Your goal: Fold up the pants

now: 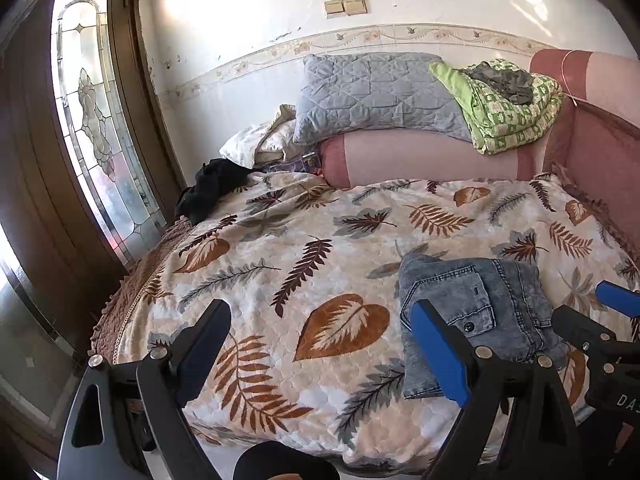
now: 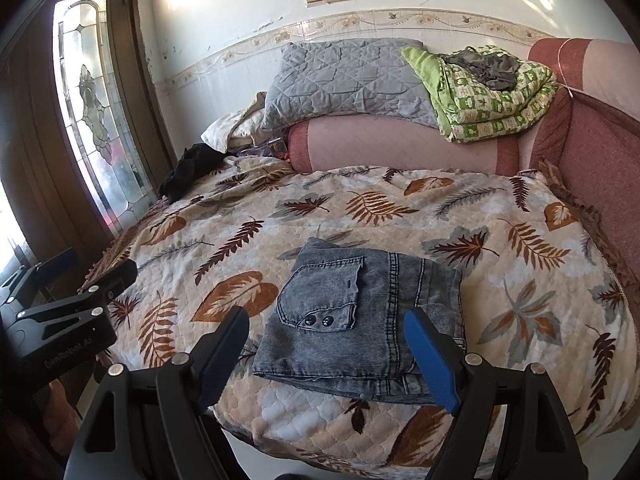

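The denim pants (image 2: 352, 304) lie folded into a compact rectangle, back pocket up, near the front edge of the leaf-print bedspread (image 2: 400, 208). My right gripper (image 2: 327, 314) hovers just in front of them, open, its pads touching nothing. In the left wrist view the folded pants (image 1: 480, 300) sit to the right of my left gripper (image 1: 320, 306), which is open over bare bedspread (image 1: 320, 220). Each gripper shows in the other's view: the right gripper (image 1: 594, 306) at the right edge, the left gripper (image 2: 96, 264) at the left edge.
At the head of the bed a grey quilted pillow (image 2: 344, 76) and a folded green blanket (image 2: 488, 96) rest on a pink bolster (image 2: 400, 144). A black garment (image 2: 188, 168) lies at the far left corner. A wooden door with patterned glass (image 2: 88, 112) stands to the left.
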